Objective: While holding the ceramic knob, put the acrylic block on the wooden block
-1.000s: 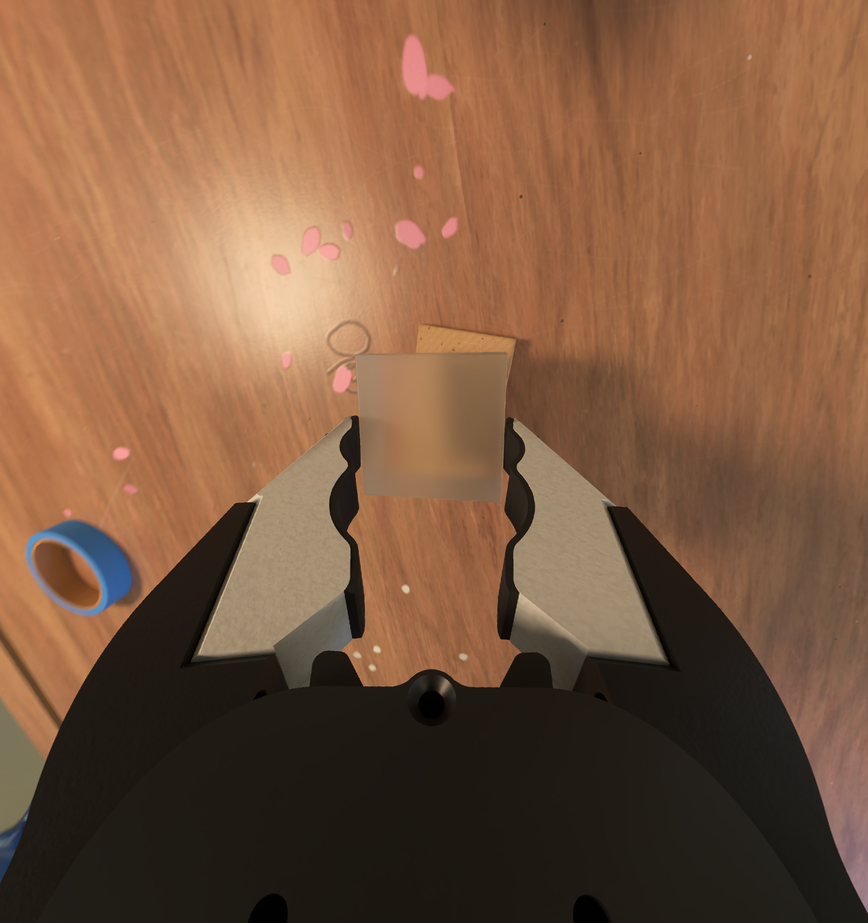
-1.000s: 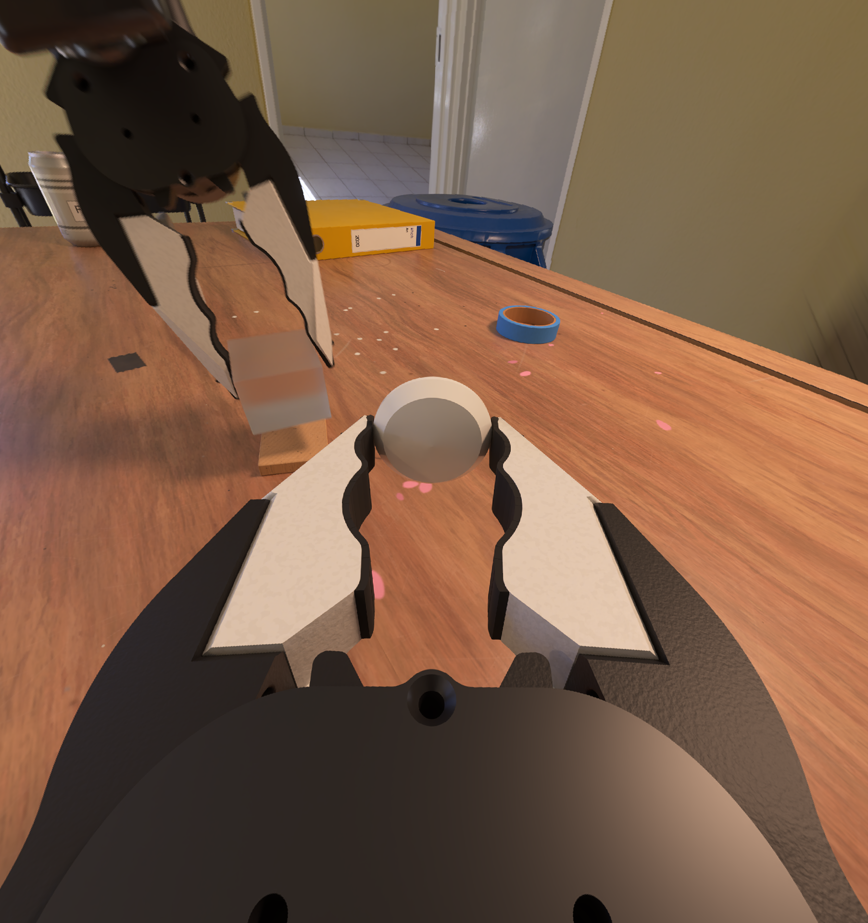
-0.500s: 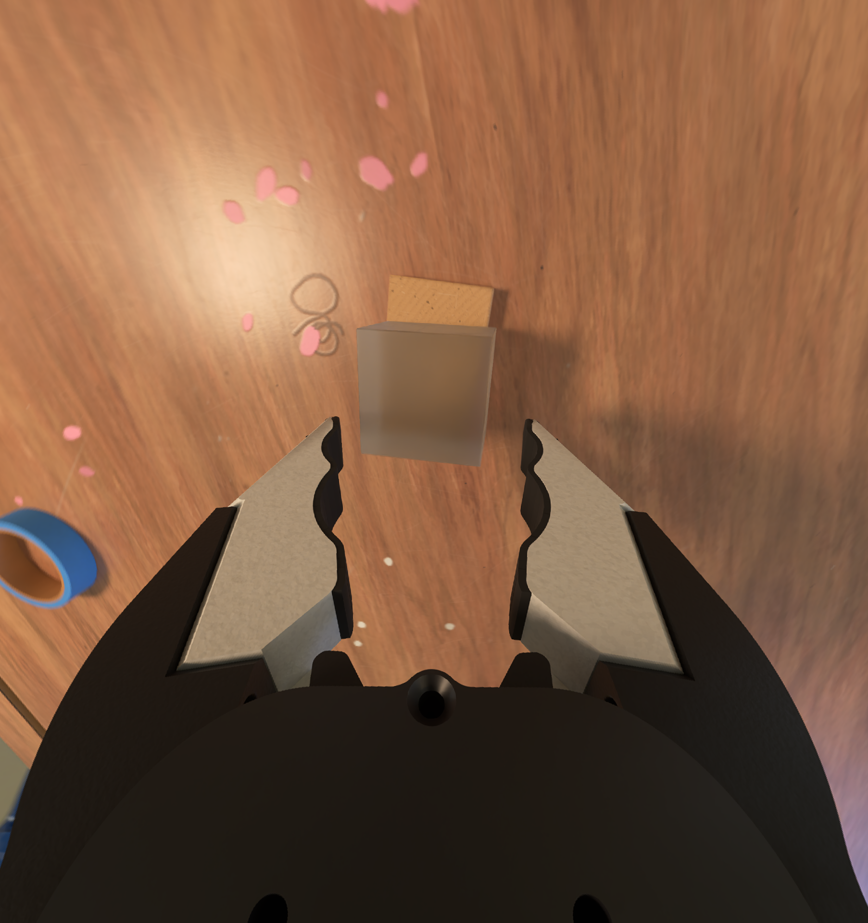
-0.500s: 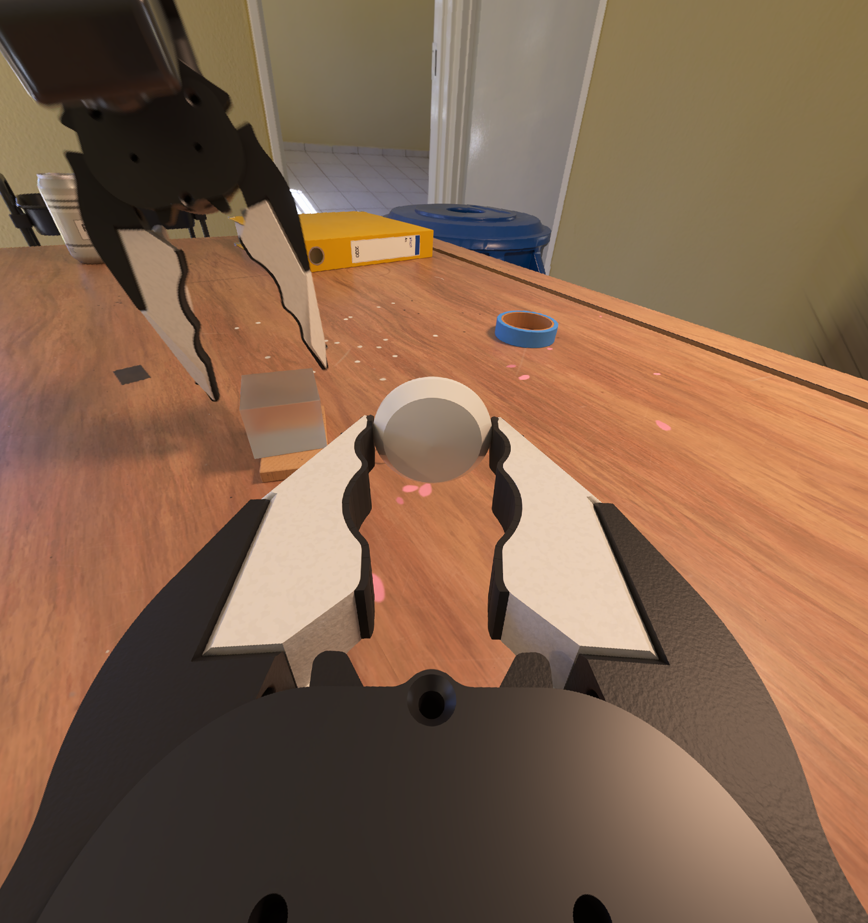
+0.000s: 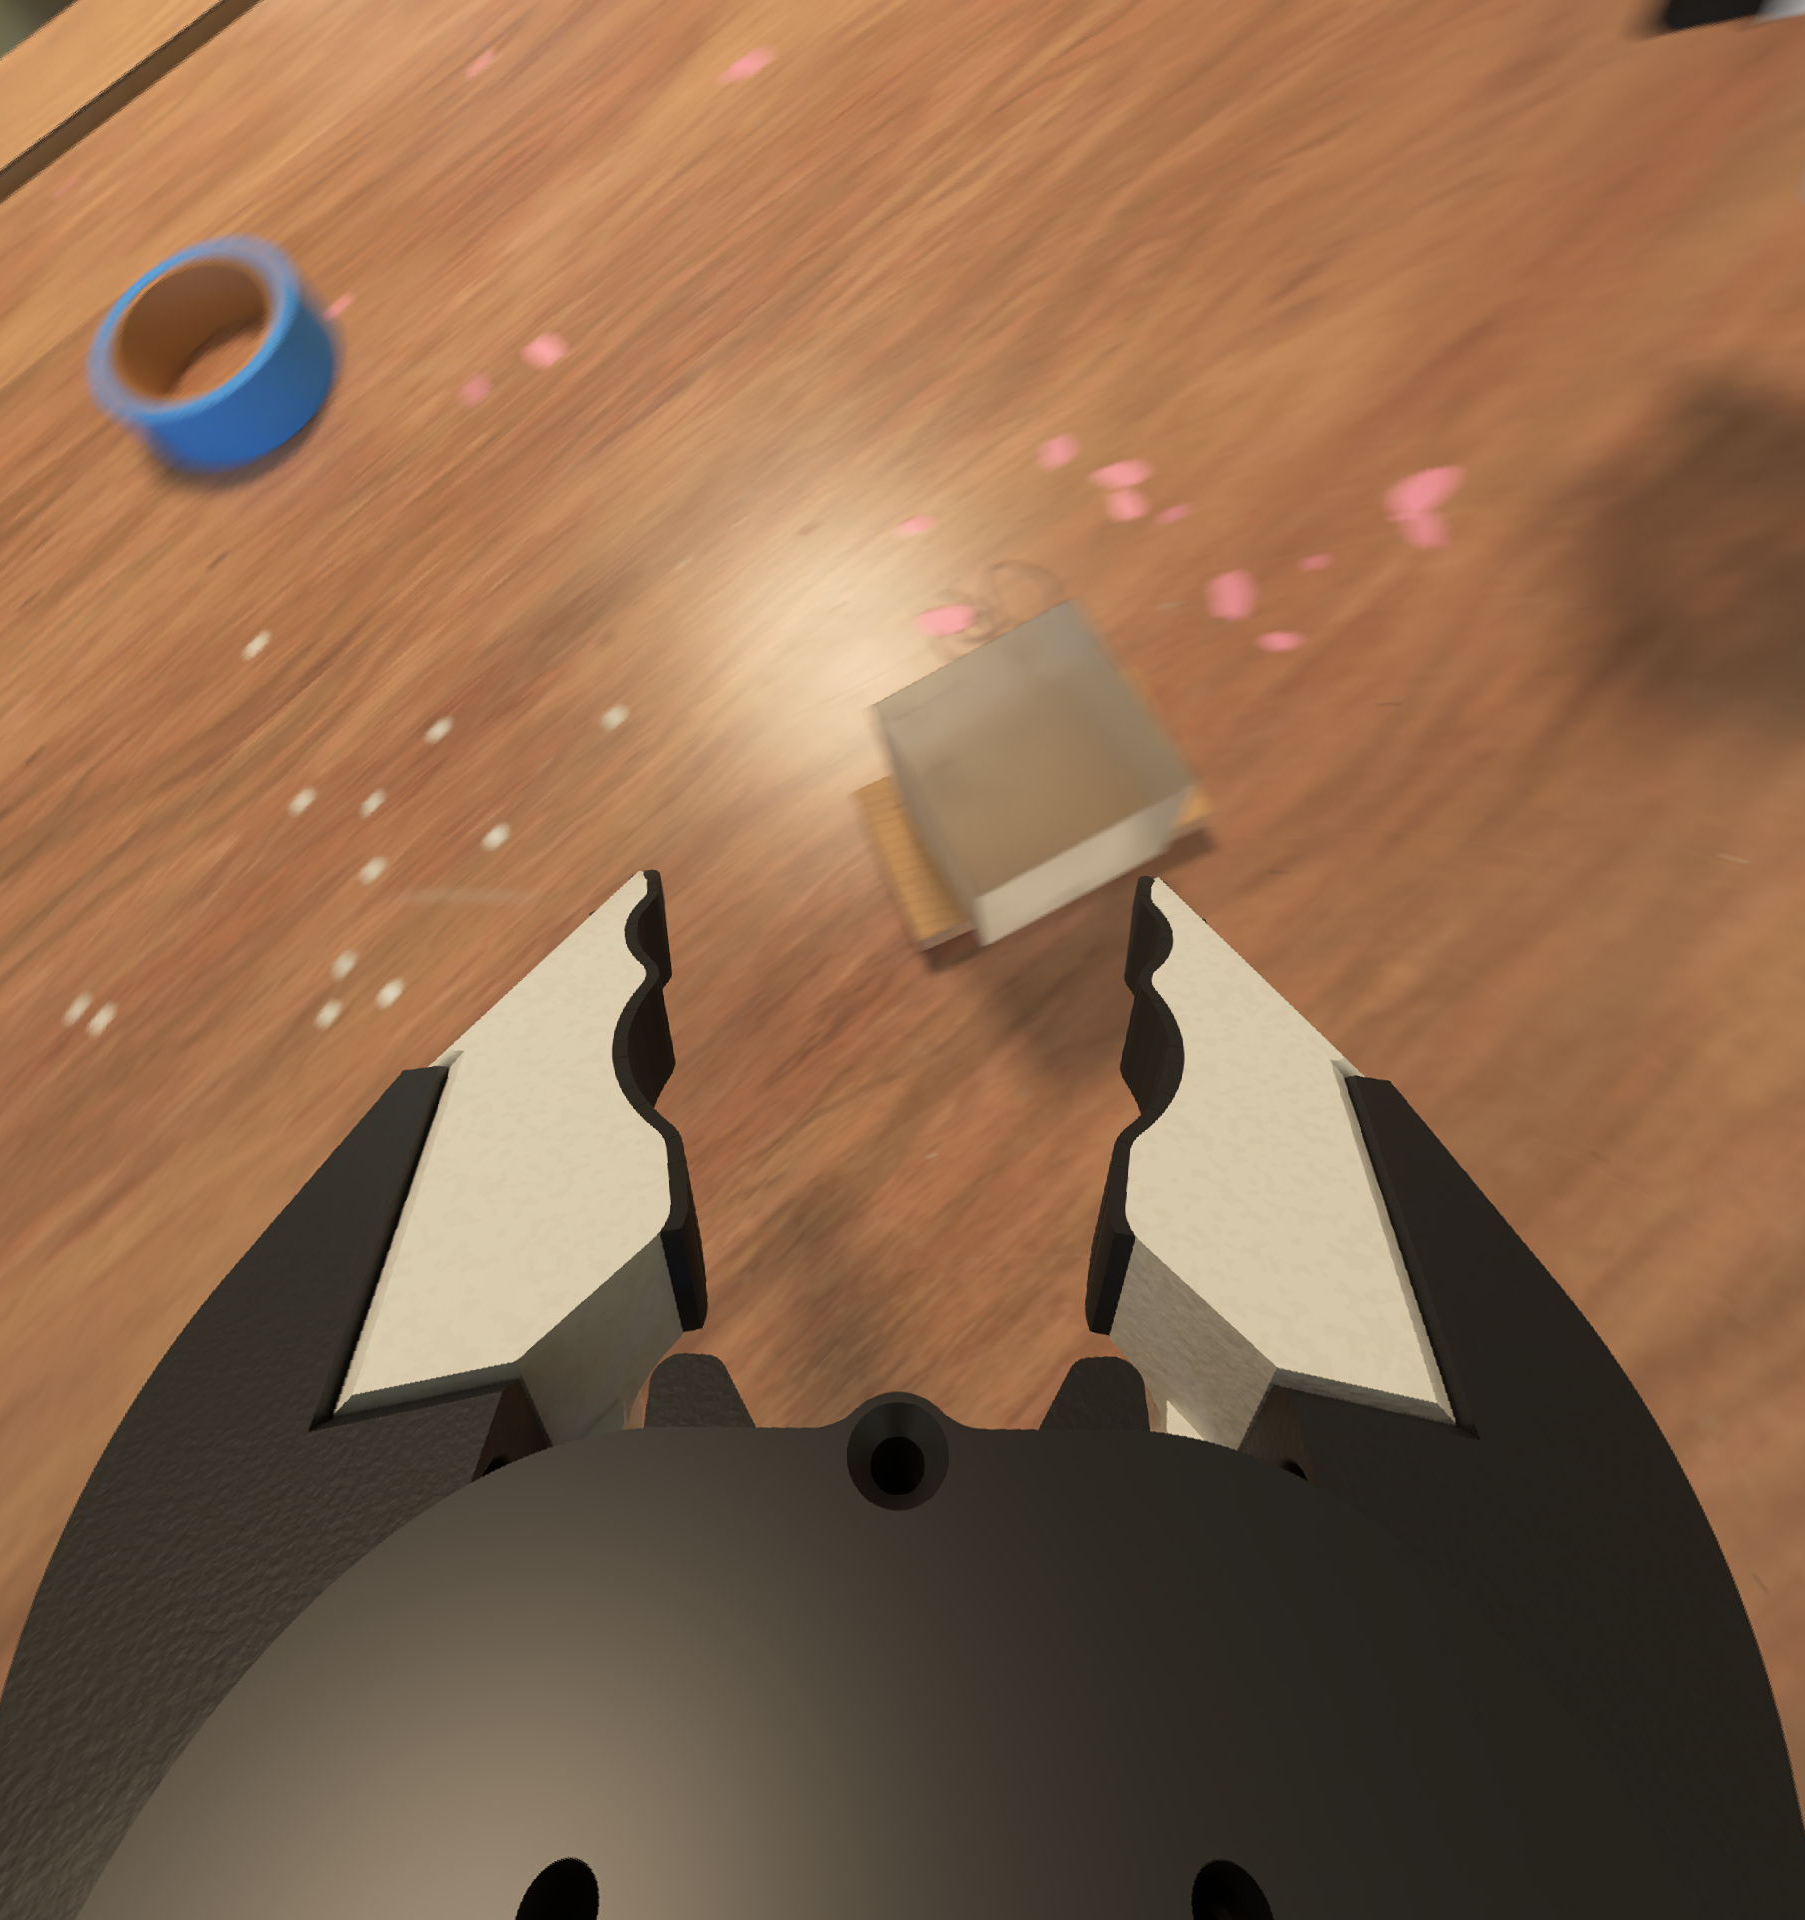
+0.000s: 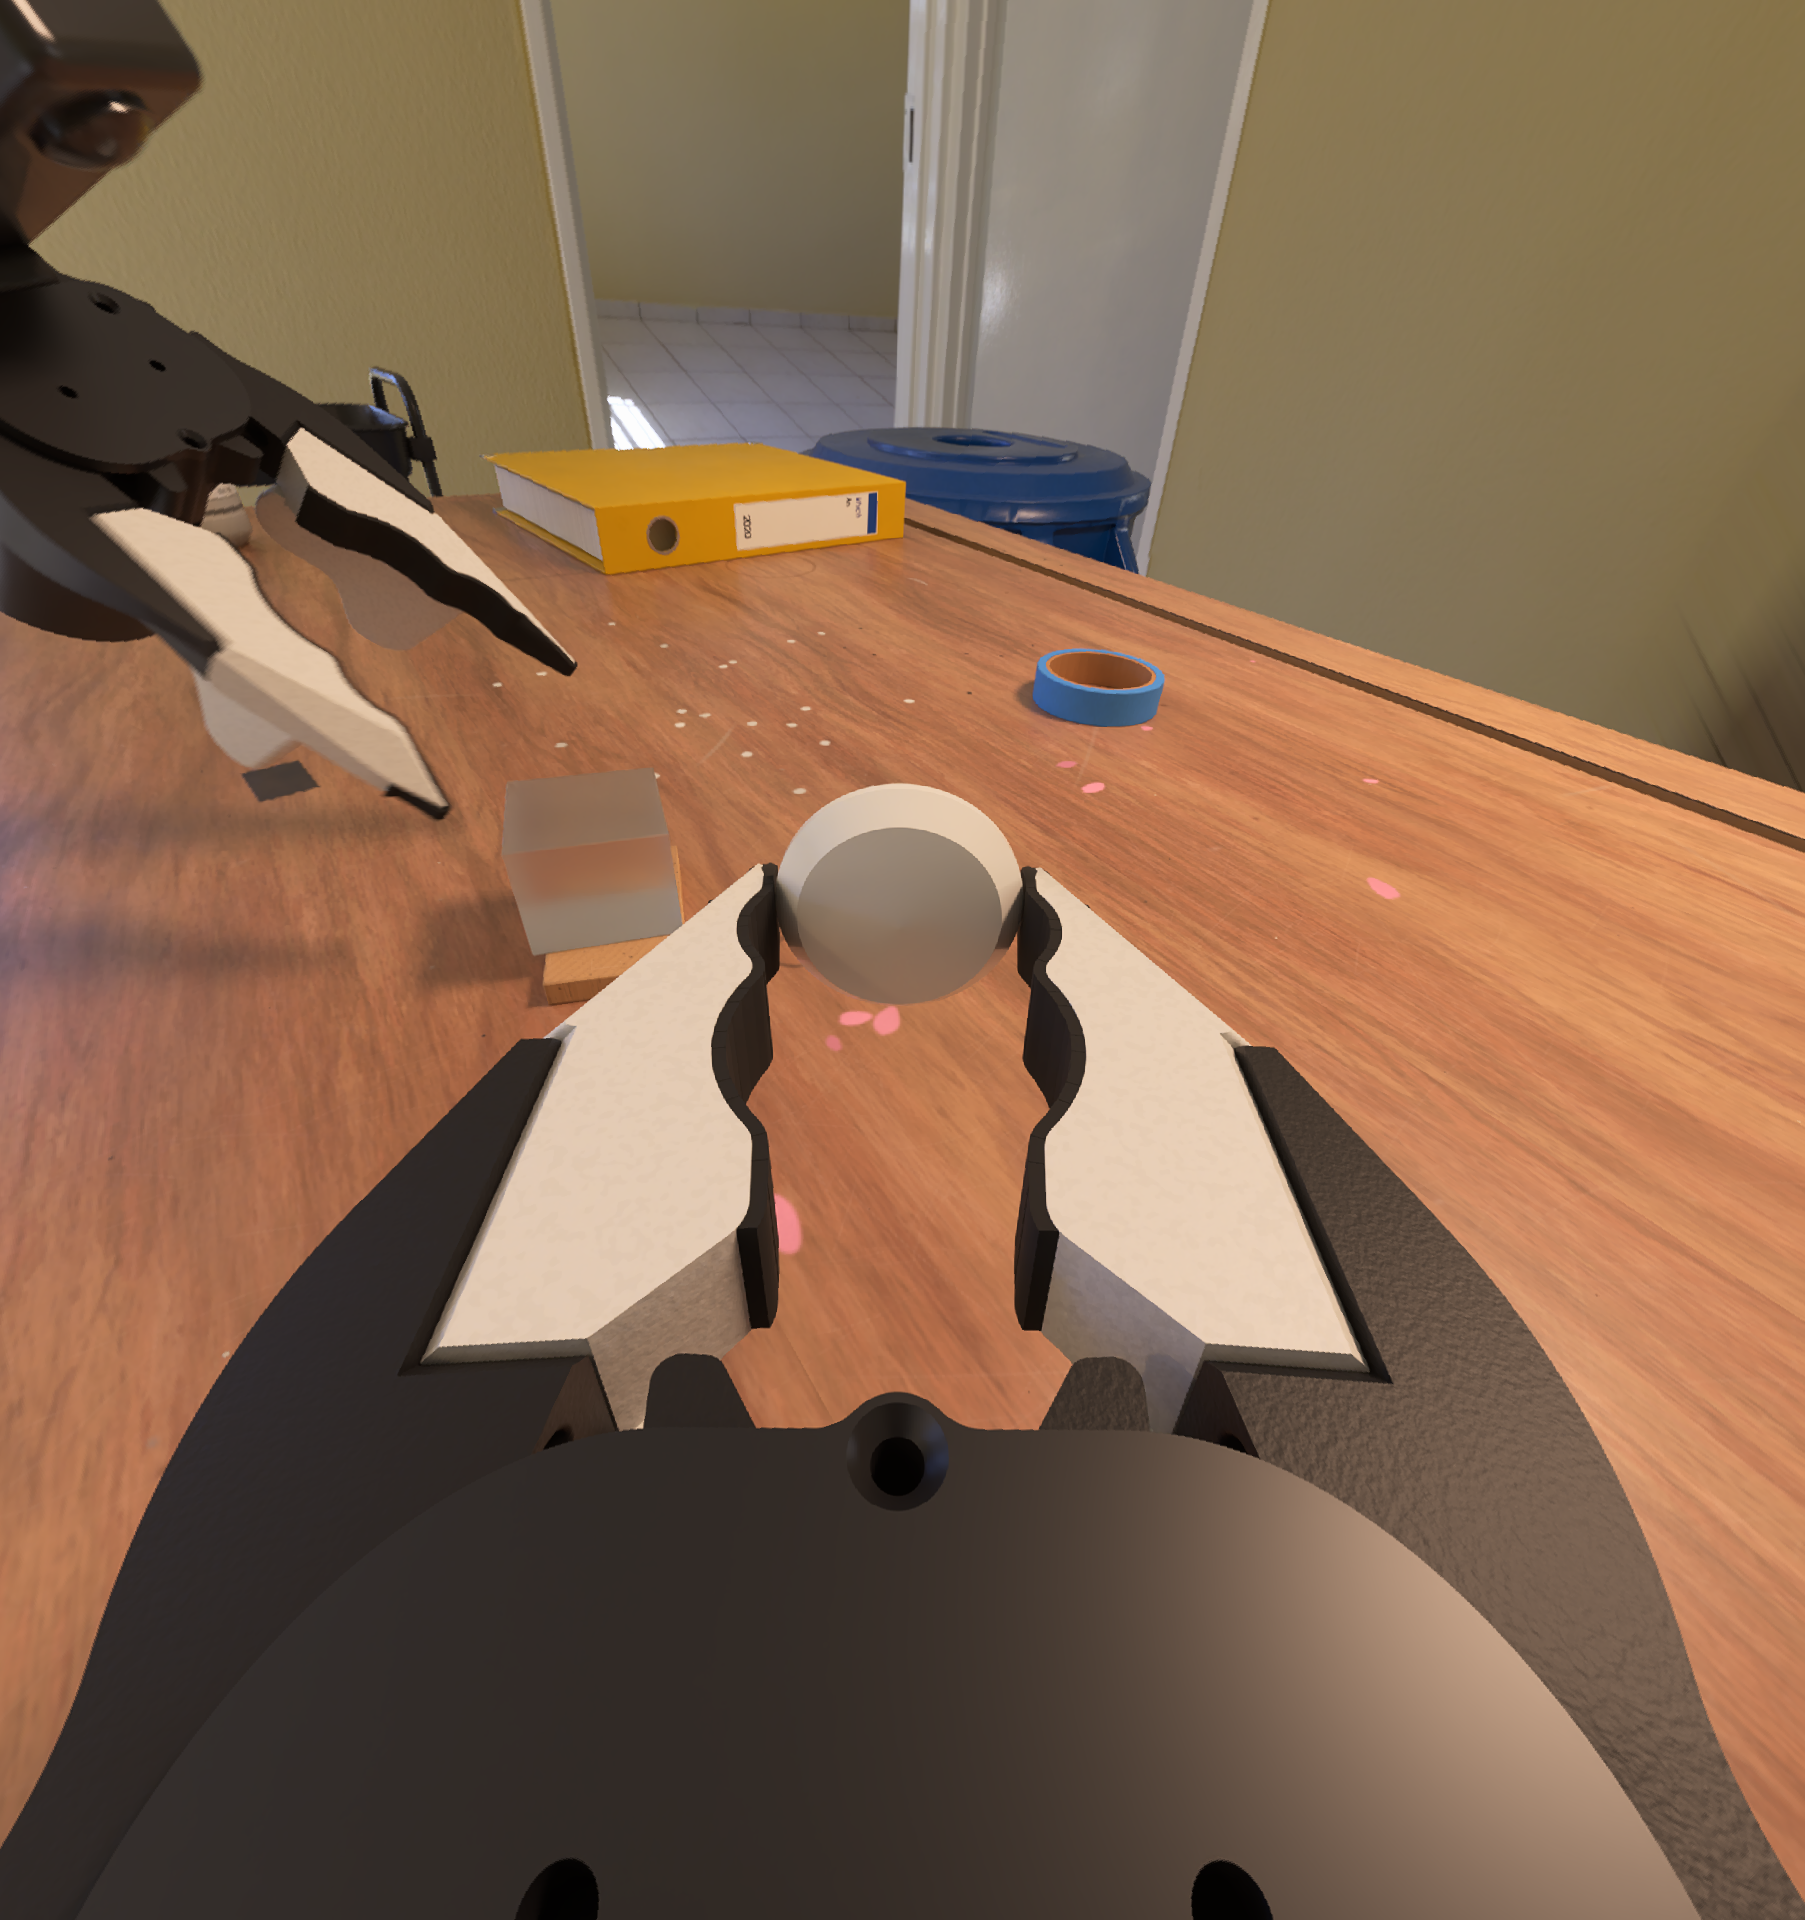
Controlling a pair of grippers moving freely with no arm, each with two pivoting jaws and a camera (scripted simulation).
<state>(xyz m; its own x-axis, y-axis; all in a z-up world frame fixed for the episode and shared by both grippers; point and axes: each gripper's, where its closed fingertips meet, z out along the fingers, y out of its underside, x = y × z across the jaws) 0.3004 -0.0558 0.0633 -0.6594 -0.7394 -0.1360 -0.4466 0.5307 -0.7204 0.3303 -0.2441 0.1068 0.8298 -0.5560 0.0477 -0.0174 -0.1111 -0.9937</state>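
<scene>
A frosted acrylic block (image 5: 1033,764) rests on a thin wooden block (image 5: 908,878) on the table. In the right wrist view the acrylic block (image 6: 588,857) sits on the wooden block (image 6: 591,968), just left of my right gripper. My left gripper (image 5: 898,883) is open and empty, above and short of the stack; it shows in the right wrist view (image 6: 493,732) tilted, up and to the left of the blocks. My right gripper (image 6: 896,883) is shut on a white ceramic knob (image 6: 896,896), held above the table.
A blue tape roll (image 5: 214,351) lies on the wooden table (image 5: 1397,1039), also in the right wrist view (image 6: 1097,686). A yellow binder (image 6: 695,501) lies at the far edge, a blue bin (image 6: 991,473) behind it. Pink and white specks dot the table.
My left gripper let go of the acrylic block onto the wooden block, opened wider, then pulled back, rose and turned. My right gripper kept still with the knob.
</scene>
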